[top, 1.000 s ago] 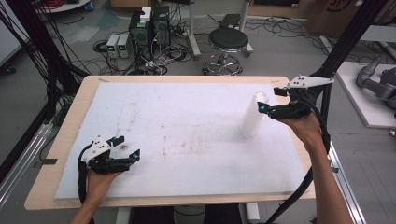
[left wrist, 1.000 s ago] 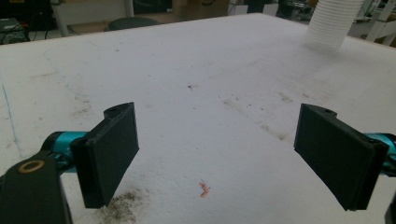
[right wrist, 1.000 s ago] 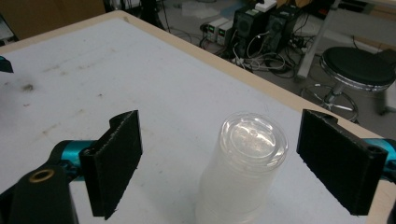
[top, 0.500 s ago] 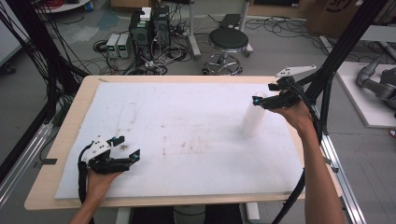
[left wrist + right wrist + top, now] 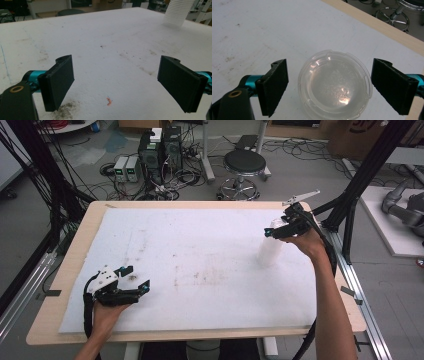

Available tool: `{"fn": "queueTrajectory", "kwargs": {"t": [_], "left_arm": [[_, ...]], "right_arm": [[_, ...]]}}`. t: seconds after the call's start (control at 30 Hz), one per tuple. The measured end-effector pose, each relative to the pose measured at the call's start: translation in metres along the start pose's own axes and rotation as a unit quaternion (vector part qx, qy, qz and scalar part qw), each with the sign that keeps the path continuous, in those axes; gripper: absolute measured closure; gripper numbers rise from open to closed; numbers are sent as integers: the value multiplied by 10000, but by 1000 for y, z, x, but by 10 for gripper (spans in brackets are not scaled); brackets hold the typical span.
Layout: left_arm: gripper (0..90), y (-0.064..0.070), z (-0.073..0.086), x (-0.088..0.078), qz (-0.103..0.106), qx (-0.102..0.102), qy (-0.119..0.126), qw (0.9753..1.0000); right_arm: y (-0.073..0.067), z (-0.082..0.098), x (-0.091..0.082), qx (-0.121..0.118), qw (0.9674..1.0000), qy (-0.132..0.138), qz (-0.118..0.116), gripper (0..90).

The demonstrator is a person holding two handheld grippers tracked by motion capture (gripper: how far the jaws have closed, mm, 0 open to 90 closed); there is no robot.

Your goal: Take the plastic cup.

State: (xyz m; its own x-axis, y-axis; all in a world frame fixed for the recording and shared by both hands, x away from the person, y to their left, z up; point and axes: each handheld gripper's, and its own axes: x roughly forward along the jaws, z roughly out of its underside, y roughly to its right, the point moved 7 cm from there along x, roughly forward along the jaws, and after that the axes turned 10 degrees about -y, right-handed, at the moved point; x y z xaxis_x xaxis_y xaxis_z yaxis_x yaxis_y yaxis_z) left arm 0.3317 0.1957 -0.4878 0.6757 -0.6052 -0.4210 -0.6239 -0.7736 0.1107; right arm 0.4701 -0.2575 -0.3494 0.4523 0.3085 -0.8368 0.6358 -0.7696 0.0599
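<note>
High view puts a stack of clear plastic cups [image 5: 270,249] upright near the right edge of the white foam sheet [image 5: 200,245] covering the table [image 5: 320,320], toward its far right corner, long axis vertical. Right gripper view looks straight down into the top cup [image 5: 335,83], whose round mouth faces up at the camera, rim unobstructed. The right gripper [image 5: 272,231] hangs just above that mouth, jaws spread wide either side of the rim and apart from it, grasping nothing. The right forearm reaches in from the near right, wrist bent so the tool points leftward over the stack.

Stains and grey smudges mark the sheet's middle; nothing stands between the two grippers. Beyond the far edge are a round stool [image 5: 245,164] and electronics boxes [image 5: 160,150] amid cables.

The left gripper [image 5: 131,279] rests low near the near left corner, jaws parted and empty, aimed across the sheet; left gripper view shows the ribbed stack [image 5: 178,12] far off.
</note>
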Motion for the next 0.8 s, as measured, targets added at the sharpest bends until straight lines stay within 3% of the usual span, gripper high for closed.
{"fn": "queueTrajectory", "kwargs": {"t": [0.8], "left_arm": [[136, 0, 0, 1, 5, -4, -33, 10000]], "right_arm": [[2, 5, 11, 187, 9989, -413, -71, 305]]}}
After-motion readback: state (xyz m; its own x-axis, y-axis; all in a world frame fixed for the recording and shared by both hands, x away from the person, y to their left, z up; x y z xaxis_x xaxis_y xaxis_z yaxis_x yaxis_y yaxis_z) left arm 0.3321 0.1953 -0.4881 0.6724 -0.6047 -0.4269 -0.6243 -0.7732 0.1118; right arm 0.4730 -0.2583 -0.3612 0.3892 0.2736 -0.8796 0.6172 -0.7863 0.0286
